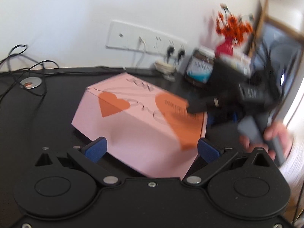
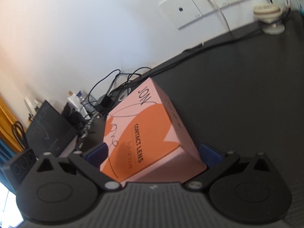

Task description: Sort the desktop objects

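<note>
A pink box with orange hearts lies on the black desk. My left gripper is open, and its blue pads flank the box's near corner. The right wrist view shows the same pink box, printed "CONTACT LENS", between the wide-apart blue pads of my open right gripper. In the left wrist view the right gripper's black fingertip reaches over the box's right end, and a hand holds that gripper. Whether any pad presses on the box is unclear through the blur.
A wall socket strip with plugs runs behind the desk. Cables and a round grommet sit at the back left. A red vase with orange flowers and small boxes crowd the back right. A dark screen stands to the left.
</note>
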`<state>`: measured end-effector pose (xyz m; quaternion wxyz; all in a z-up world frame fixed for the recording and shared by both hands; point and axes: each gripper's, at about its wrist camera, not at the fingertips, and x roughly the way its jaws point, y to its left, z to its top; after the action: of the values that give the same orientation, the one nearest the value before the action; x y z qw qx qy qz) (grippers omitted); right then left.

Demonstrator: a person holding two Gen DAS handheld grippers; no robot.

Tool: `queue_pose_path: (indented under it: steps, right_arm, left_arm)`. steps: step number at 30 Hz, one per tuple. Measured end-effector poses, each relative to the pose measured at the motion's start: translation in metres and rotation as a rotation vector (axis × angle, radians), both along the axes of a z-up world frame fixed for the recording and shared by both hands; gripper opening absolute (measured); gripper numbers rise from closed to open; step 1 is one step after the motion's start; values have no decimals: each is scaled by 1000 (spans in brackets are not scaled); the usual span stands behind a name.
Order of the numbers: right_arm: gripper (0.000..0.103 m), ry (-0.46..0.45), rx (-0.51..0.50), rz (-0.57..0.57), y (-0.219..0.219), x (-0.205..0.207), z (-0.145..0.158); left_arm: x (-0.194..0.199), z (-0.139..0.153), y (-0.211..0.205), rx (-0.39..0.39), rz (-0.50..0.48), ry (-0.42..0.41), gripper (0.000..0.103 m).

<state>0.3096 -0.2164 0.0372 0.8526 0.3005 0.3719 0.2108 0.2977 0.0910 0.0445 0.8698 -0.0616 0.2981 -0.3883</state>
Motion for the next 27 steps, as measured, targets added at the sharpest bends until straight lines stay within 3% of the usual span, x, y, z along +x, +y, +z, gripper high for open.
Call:
queue_pose_path:
  steps: [3, 6, 8, 12, 15, 24, 27]
  right_arm:
    - [102, 12, 61, 12, 1, -1, -6]
    - [102, -1, 41, 9, 5, -2, -4]
    - [102, -40, -19, -28, 8, -3, 2]
    - [102, -156, -257, -70, 23, -12, 13]
    - [102, -213, -321, -63, 31, -18, 15]
    - [102, -129, -158, -2, 35, -22, 2]
    - [102, -132, -145, -21, 37, -30, 0]
  left_arm:
    - [7, -2, 10, -54, 70, 36, 103]
    - [14, -5, 13, -82, 91, 74, 103]
    - [18, -7, 13, -96, 85, 101, 103]
    - [26, -13, 13, -128, 62, 163, 103]
    - [27, -17, 10, -123, 42, 181, 103]
    - [24, -20, 4, -107, 30, 196, 103]
    - [22, -19, 3, -101, 26, 191, 103]
